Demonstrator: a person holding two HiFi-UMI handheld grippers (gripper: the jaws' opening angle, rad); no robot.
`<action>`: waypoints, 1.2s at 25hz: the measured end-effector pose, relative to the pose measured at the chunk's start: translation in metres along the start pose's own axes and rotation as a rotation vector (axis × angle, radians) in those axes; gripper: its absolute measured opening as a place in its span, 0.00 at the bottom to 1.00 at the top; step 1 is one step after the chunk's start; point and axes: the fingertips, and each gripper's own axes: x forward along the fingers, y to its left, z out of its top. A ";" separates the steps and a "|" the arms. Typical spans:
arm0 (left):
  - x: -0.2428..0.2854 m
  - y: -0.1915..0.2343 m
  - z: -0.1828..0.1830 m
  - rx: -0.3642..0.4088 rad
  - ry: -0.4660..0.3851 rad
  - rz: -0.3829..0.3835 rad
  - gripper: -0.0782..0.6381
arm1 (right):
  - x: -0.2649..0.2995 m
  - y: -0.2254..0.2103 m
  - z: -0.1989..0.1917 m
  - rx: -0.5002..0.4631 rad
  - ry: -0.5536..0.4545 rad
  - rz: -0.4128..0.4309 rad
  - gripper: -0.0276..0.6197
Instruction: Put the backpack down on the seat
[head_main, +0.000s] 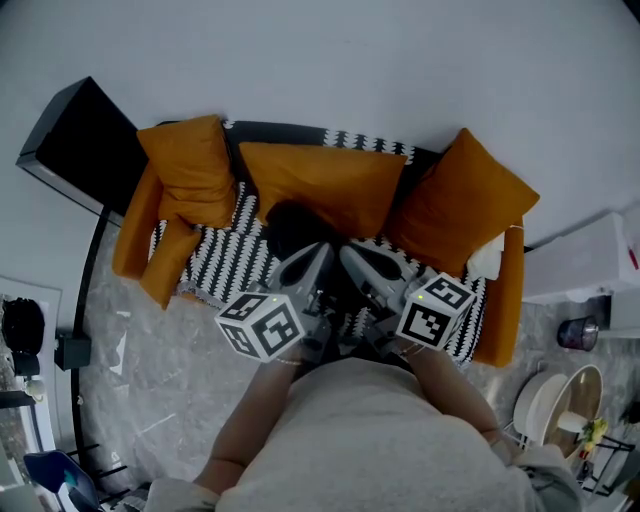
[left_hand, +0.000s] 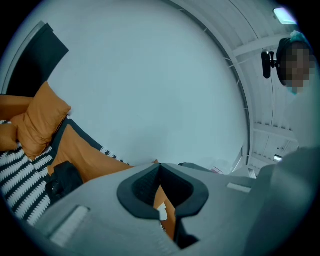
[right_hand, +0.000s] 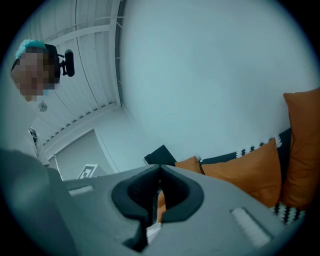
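A black backpack (head_main: 292, 228) lies on the sofa seat (head_main: 225, 258), against the middle orange cushion (head_main: 325, 185). In the left gripper view the backpack (left_hand: 62, 181) shows low at the left, apart from the jaws. My left gripper (head_main: 322, 252) and right gripper (head_main: 350, 254) hover side by side just in front of it, tips nearly together. Both point up at the pale wall. The left gripper (left_hand: 160, 167) has its jaws shut with nothing seen between the tips. The right gripper (right_hand: 160, 170) is shut the same way.
The sofa has orange cushions (head_main: 190, 165) (head_main: 462, 205) and a black-and-white zigzag throw. A white item (head_main: 487, 258) lies at its right end. A black panel (head_main: 85, 135) stands at the back left, a white cabinet (head_main: 590, 262) at the right, and a dish rack (head_main: 562, 402) at the lower right.
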 end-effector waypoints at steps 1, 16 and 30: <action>-0.001 0.001 -0.001 -0.003 0.002 0.002 0.12 | 0.000 0.002 -0.003 -0.003 0.008 0.001 0.05; -0.007 -0.003 -0.009 -0.026 -0.020 -0.007 0.12 | -0.013 0.003 -0.017 0.004 0.007 -0.048 0.05; -0.017 -0.006 -0.029 -0.038 0.027 0.008 0.12 | -0.019 0.014 -0.037 -0.005 0.055 -0.053 0.05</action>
